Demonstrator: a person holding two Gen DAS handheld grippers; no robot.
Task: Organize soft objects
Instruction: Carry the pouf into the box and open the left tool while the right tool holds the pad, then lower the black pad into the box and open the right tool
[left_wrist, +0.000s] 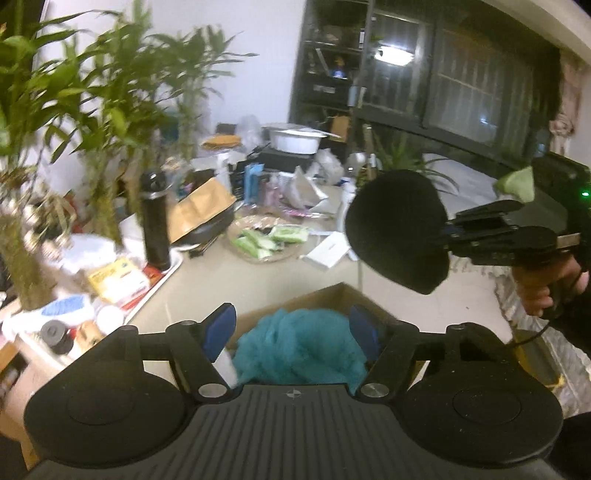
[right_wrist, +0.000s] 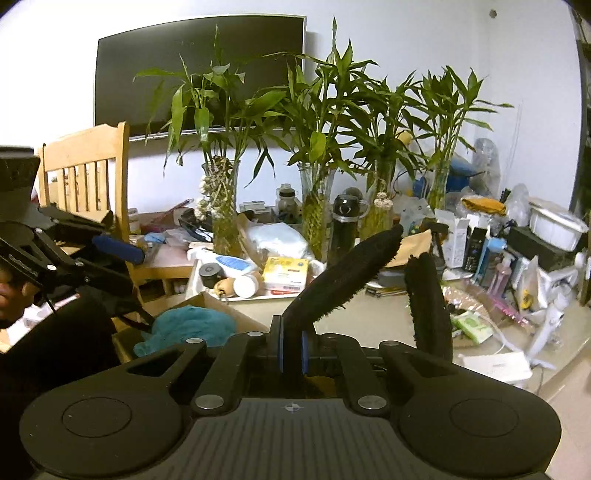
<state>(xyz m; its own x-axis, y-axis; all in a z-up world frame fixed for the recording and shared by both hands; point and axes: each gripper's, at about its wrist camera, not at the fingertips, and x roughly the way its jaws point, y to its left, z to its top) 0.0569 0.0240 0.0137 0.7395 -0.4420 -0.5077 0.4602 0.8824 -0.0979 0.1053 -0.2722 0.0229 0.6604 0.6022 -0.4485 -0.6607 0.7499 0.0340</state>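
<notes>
A cardboard box (left_wrist: 334, 292) sits on the table below my left gripper (left_wrist: 293, 330), holding a teal fluffy cloth (left_wrist: 299, 350). The left gripper is open and empty, hovering just above the box. My right gripper (right_wrist: 291, 349) is shut on a black fuzzy soft object (right_wrist: 343, 278), which it holds up in the air; in the left wrist view the black object (left_wrist: 397, 229) hangs right of and above the box. The box (right_wrist: 221, 308) and teal cloth (right_wrist: 192, 325) show at lower left in the right wrist view, with the left gripper (right_wrist: 110, 251) above them.
The beige table (left_wrist: 236, 284) is crowded at the back: bamboo vases (right_wrist: 319, 218), a black bottle (left_wrist: 155, 221), a tray (left_wrist: 162, 280) of small items, green packets (left_wrist: 269, 238), a white box (left_wrist: 327, 254). A wooden chair (right_wrist: 86, 177) stands left.
</notes>
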